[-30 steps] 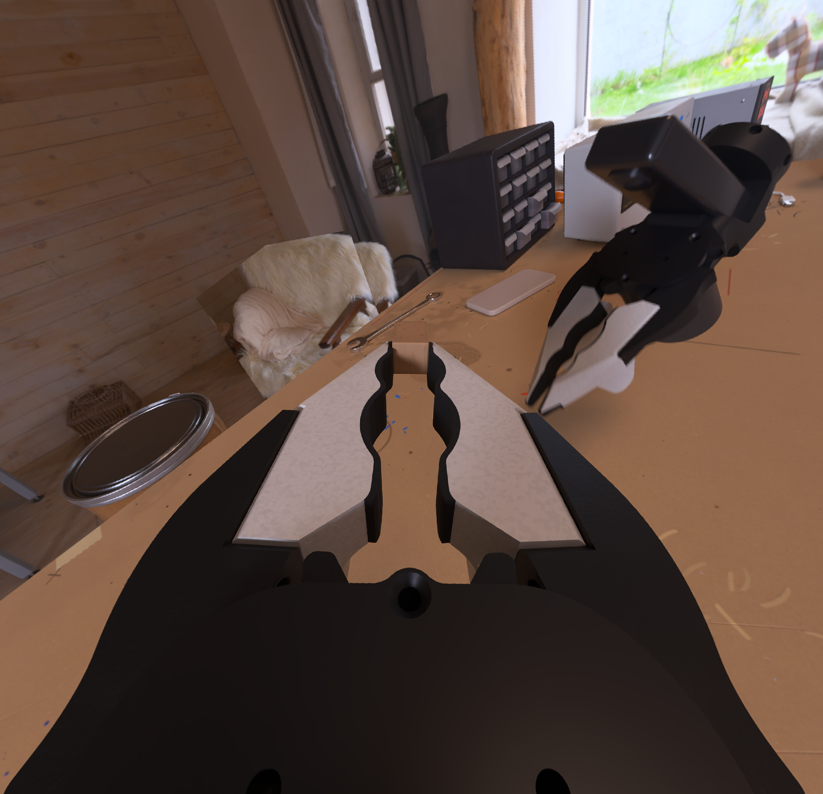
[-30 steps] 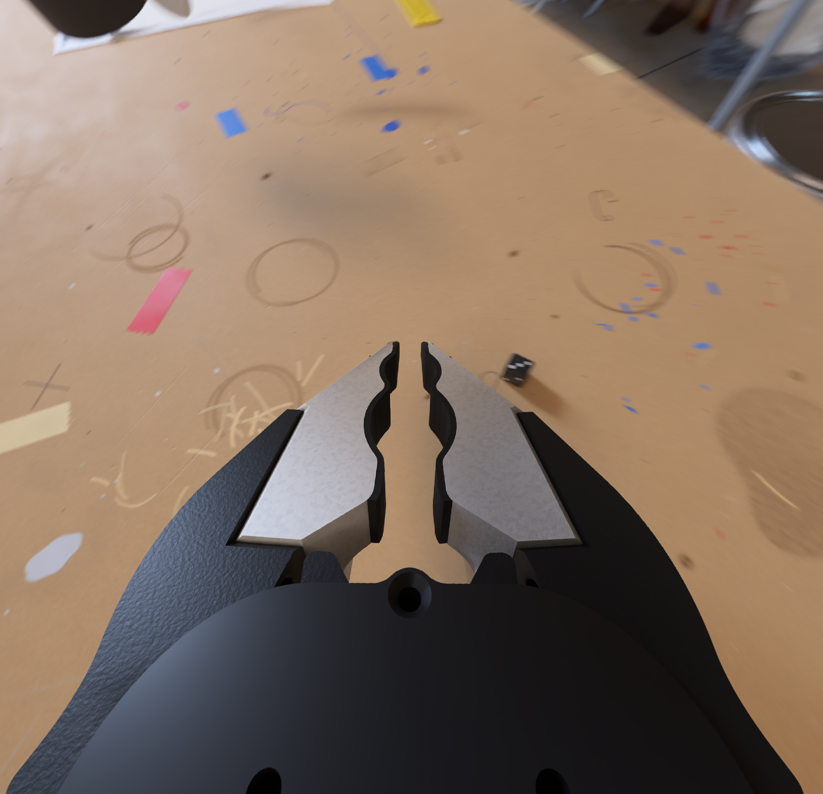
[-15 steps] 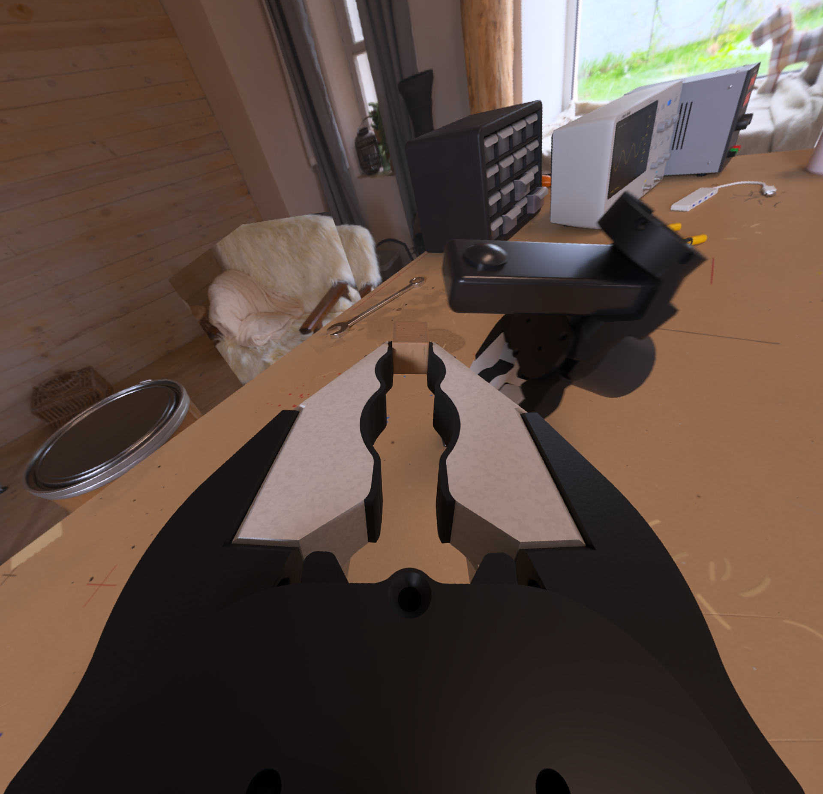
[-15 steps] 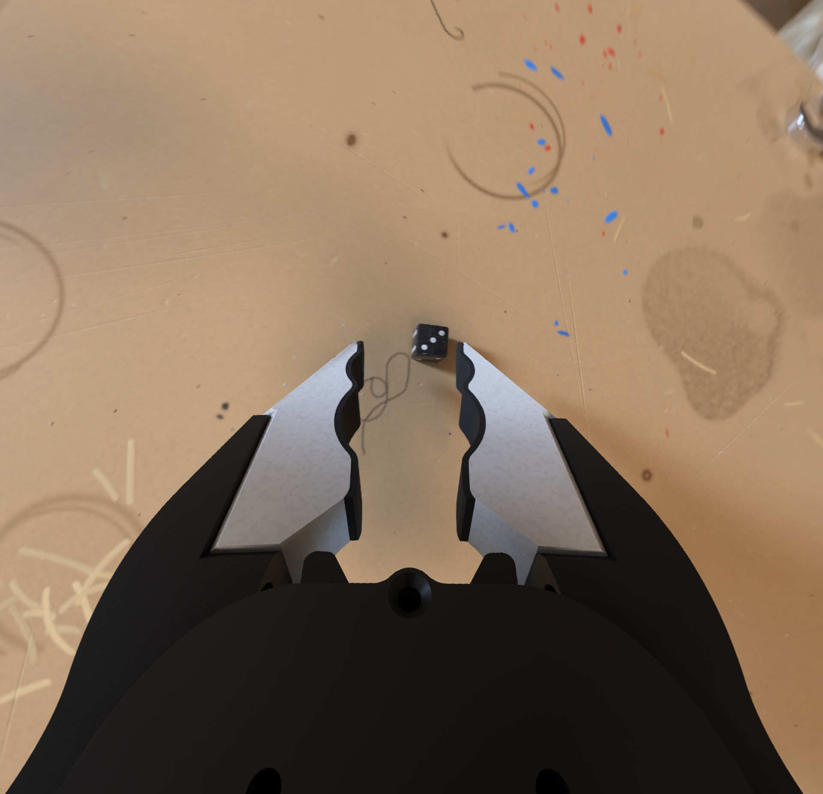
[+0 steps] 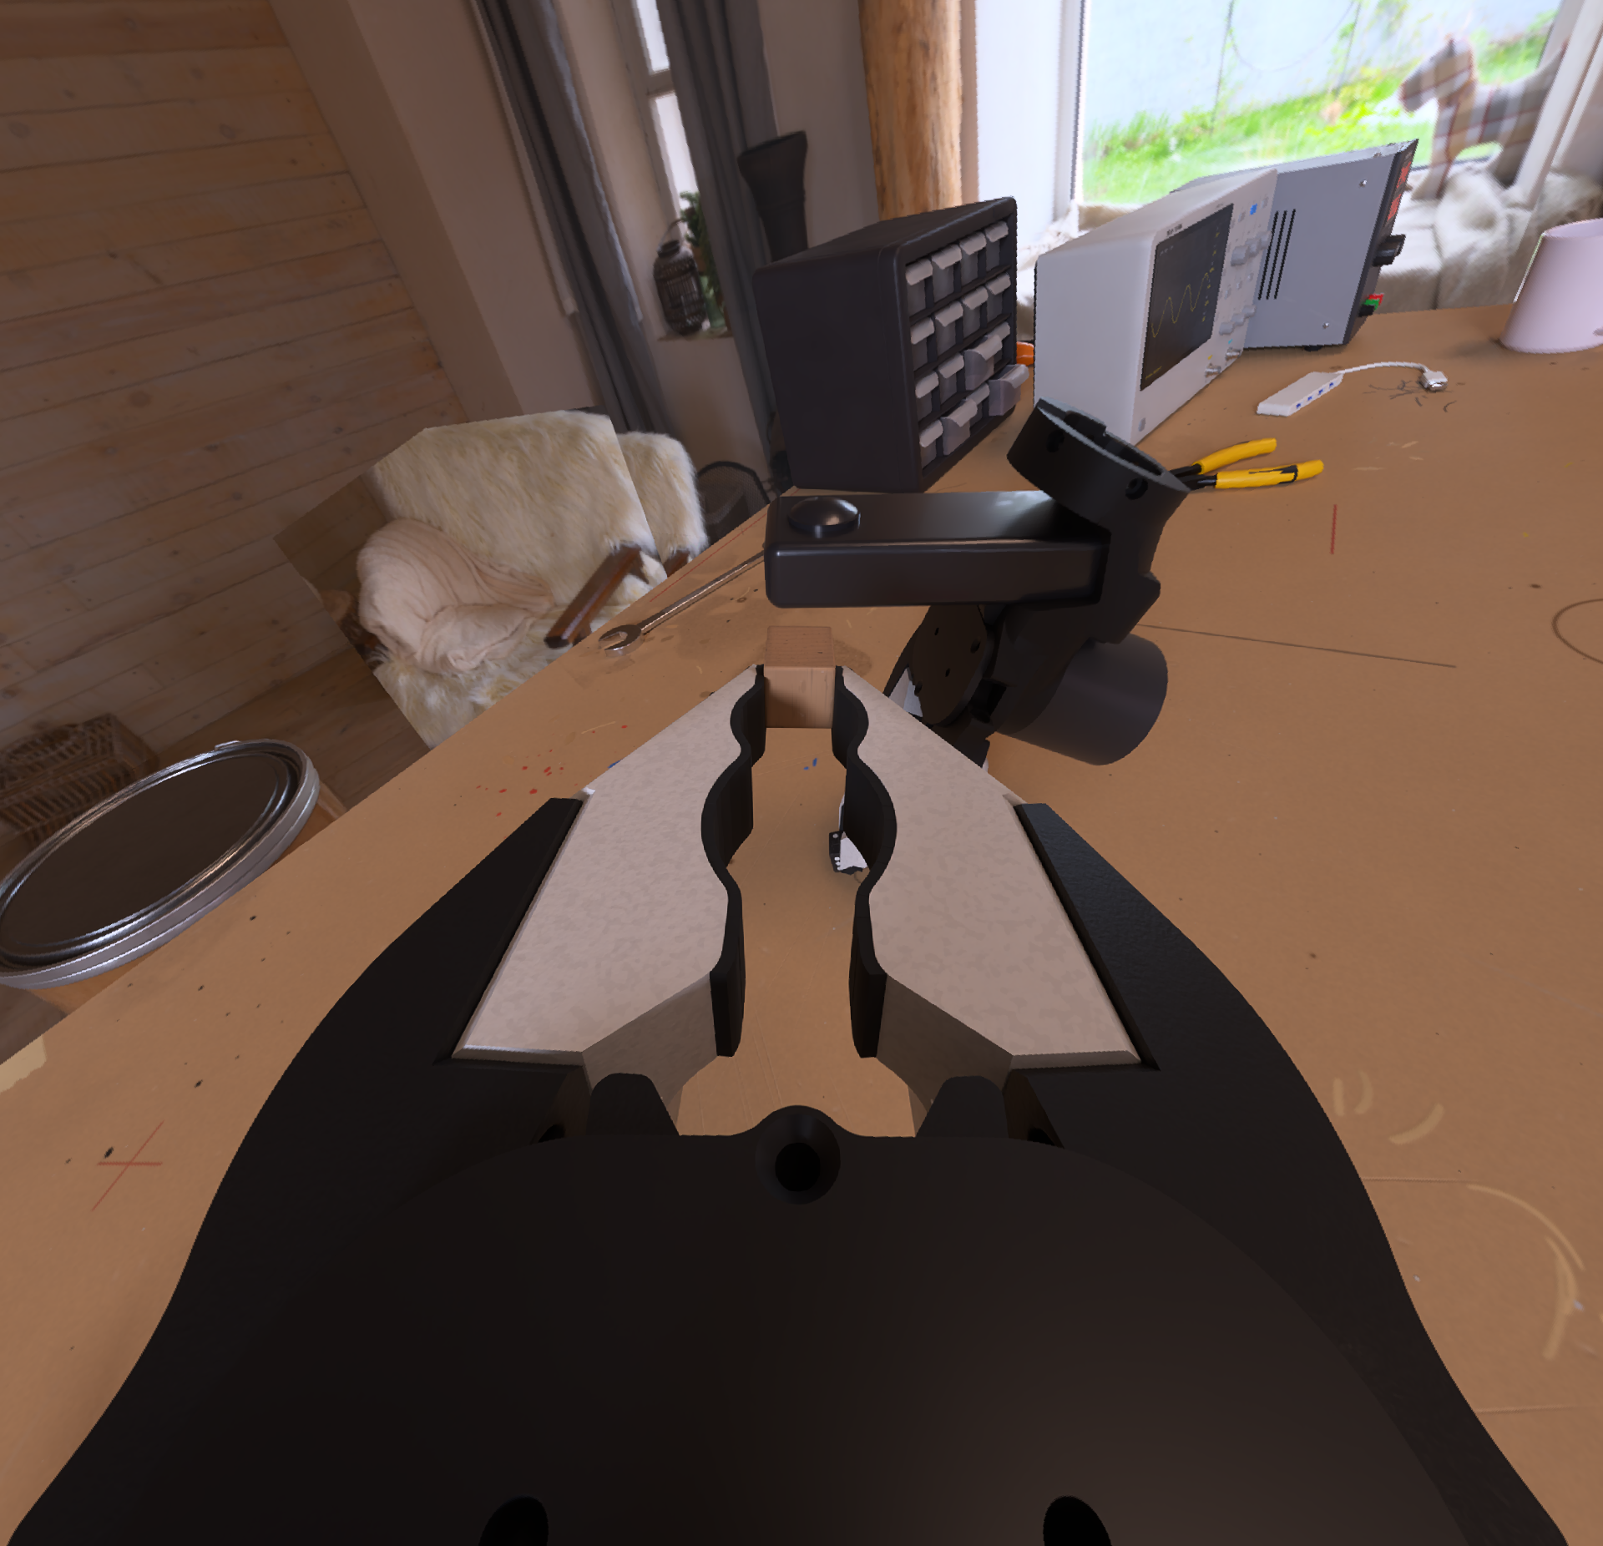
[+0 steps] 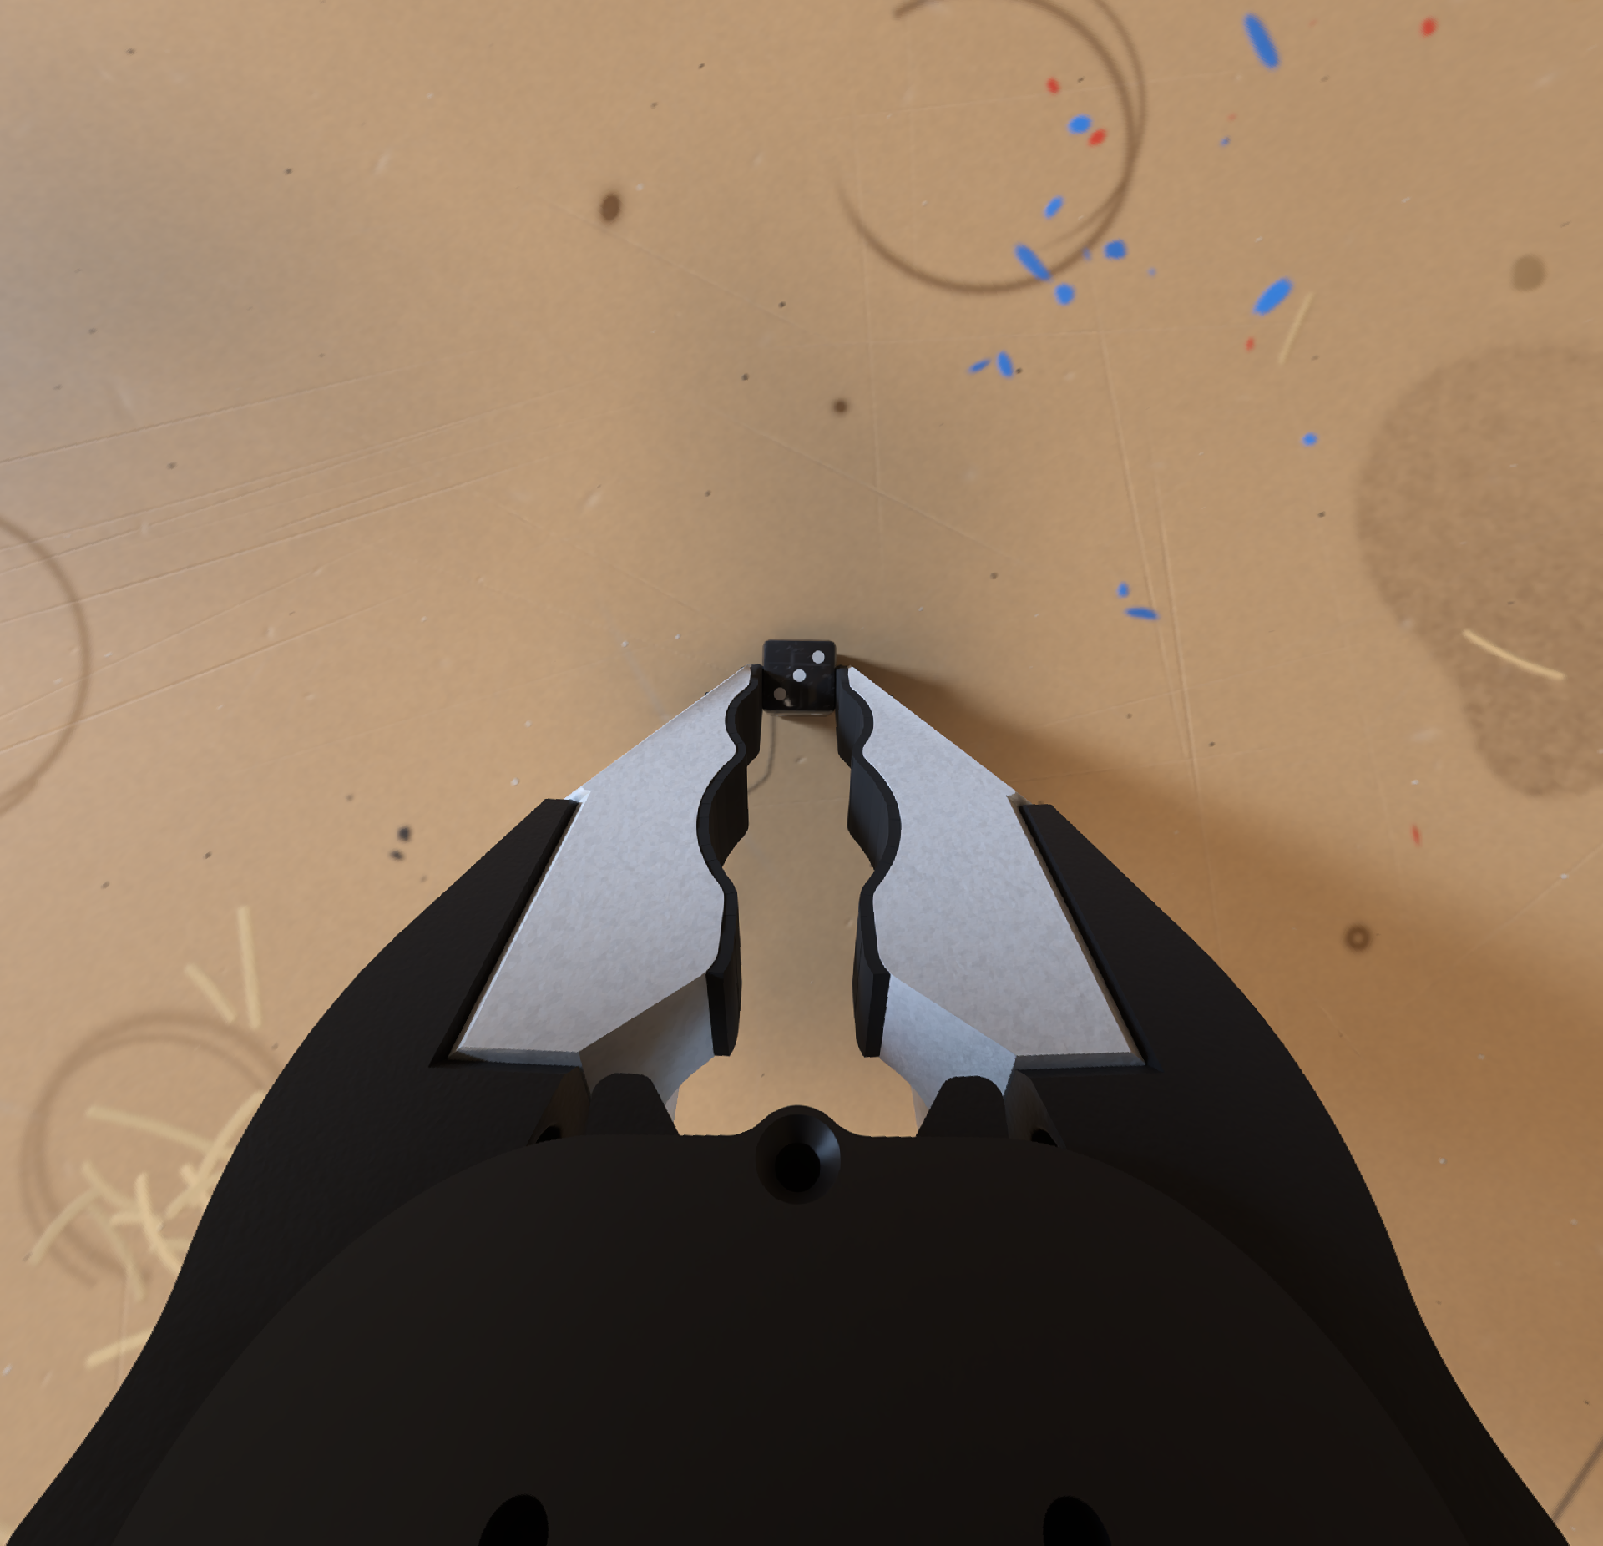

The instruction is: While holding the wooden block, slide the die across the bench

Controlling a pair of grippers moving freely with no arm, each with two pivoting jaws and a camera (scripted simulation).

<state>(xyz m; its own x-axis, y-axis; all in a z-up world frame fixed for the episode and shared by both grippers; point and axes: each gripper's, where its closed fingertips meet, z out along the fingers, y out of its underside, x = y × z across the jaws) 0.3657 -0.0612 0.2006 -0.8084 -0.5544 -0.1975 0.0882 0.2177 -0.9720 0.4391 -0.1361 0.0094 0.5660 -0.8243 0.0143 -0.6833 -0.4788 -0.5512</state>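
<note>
My left gripper (image 5: 799, 699) is shut on a small wooden block (image 5: 799, 663), held at its fingertips just above the brown bench (image 5: 1301, 854). My right gripper (image 6: 798, 691) points straight down at the bench, and its fingertips are closed on a small black die with white pips (image 6: 799, 673) that rests on the surface. In the left wrist view the right gripper's black body (image 5: 1041, 637) stands just beyond and to the right of the block, its fingertips mostly hidden behind my left finger.
At the bench's back stand a black drawer cabinet (image 5: 885, 342), a white oscilloscope (image 5: 1154, 316) and a grey power supply (image 5: 1336, 255). Yellow pliers (image 5: 1249, 464), a wrench (image 5: 685, 607) and a white hub (image 5: 1301, 394) lie nearby. The bench edge runs along the left, with a metal tin (image 5: 147, 854) below it.
My right gripper tipped to point straight down, opened, came down over the die and closed on it. My left gripper kept hold of the block, its view shifting slightly.
</note>
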